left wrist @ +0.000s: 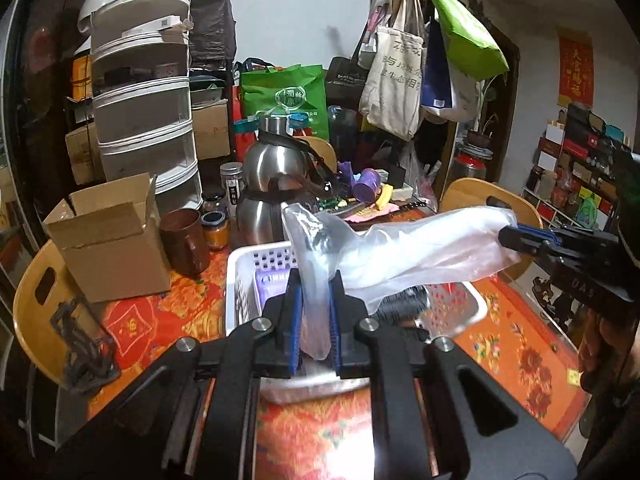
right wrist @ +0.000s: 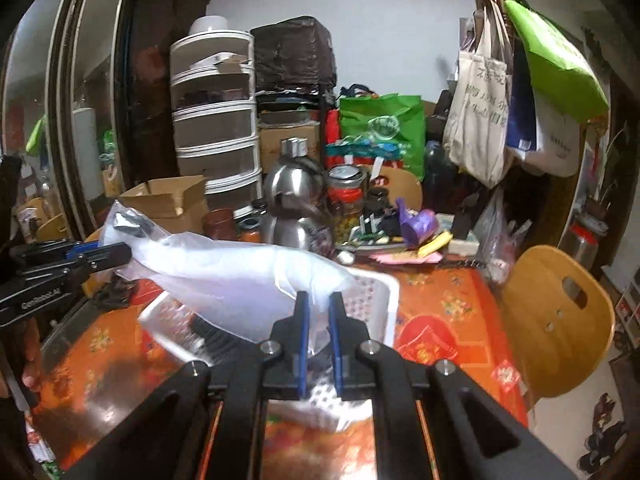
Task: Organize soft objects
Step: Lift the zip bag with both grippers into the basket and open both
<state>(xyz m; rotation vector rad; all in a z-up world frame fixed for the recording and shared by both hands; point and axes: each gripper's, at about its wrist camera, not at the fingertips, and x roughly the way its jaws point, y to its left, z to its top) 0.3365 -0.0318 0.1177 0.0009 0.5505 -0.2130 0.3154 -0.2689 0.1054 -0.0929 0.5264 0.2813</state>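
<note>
One clear plastic bag (left wrist: 404,252) stretches across the frame's middle, above one white basket (left wrist: 240,280) on the desk (left wrist: 500,344). Two tools grip it: the left tool (left wrist: 316,280) clamped on one end, the right tool (right wrist: 319,304) clamped on the other. Two steel kettles (left wrist: 276,160) stand behind.

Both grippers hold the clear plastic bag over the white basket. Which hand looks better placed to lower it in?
Probably left. The left gripper clamps the plastic bag directly above the white basket; the right gripper holds its end out past the basket's rim.
</note>
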